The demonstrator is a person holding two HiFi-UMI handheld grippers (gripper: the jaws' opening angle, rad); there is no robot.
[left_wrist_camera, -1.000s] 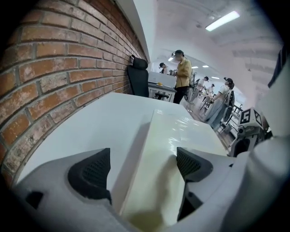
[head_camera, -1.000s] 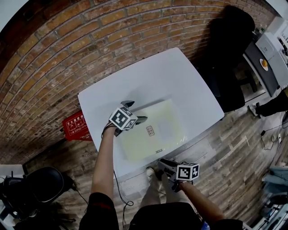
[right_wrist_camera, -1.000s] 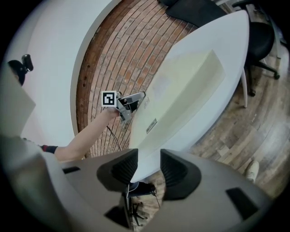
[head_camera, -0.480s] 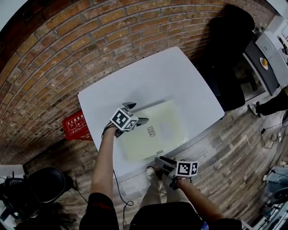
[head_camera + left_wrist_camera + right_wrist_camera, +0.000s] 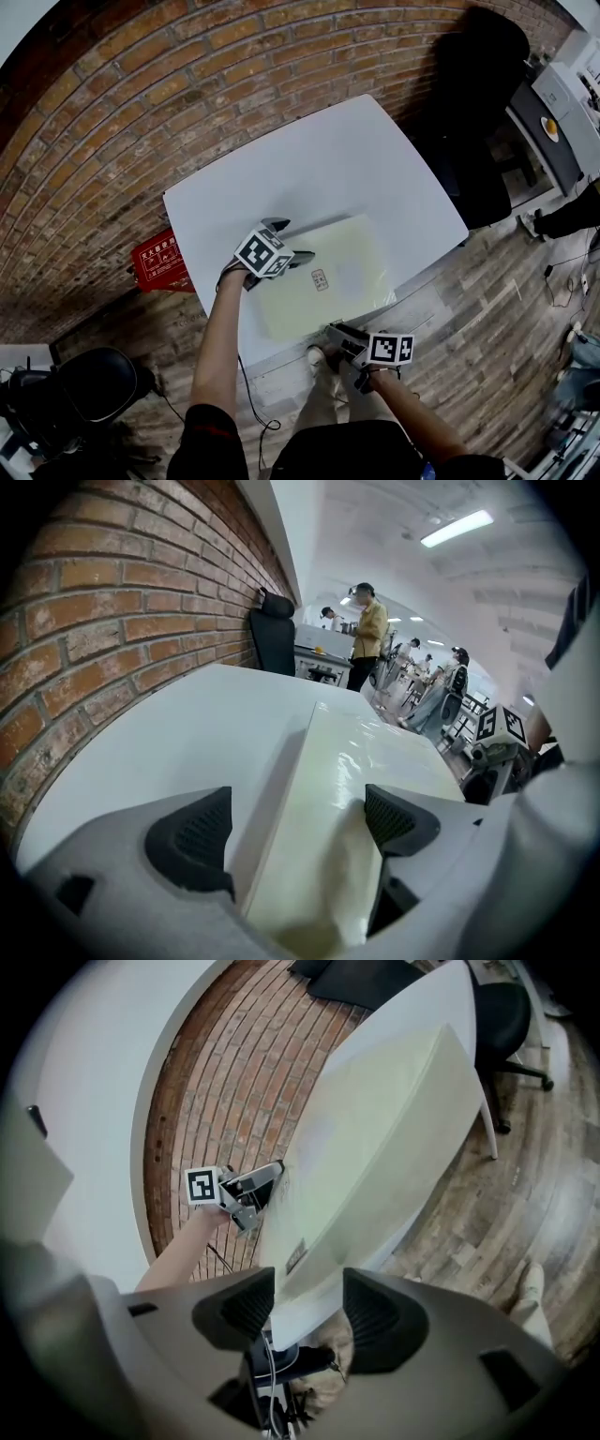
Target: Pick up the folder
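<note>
A pale yellow folder (image 5: 323, 272) lies flat on the white table (image 5: 281, 178), its near corner by the table's front edge. My left gripper (image 5: 291, 240) stands open at the folder's left edge. In the left gripper view the folder (image 5: 347, 789) runs between the wide-apart jaws; the left pad (image 5: 192, 841) is over bare table and the right pad (image 5: 403, 819) over the folder. My right gripper (image 5: 336, 336) is at the table's front edge. Its jaws have just been opening. The right gripper view shows the gripper (image 5: 309, 1302) open, with the table's edge in the gap and the folder (image 5: 375, 1138) beyond.
A red box (image 5: 159, 261) sits on the wooden floor left of the table, below the brick wall (image 5: 141, 84). Black chairs stand at the lower left (image 5: 84, 389) and upper right (image 5: 478, 56). People (image 5: 368, 630) stand far off across the room.
The left gripper and the folder have shifted slightly right, toward the table's front edge. The right gripper has edged up to the table's front edge, and its jaws stand wider.
</note>
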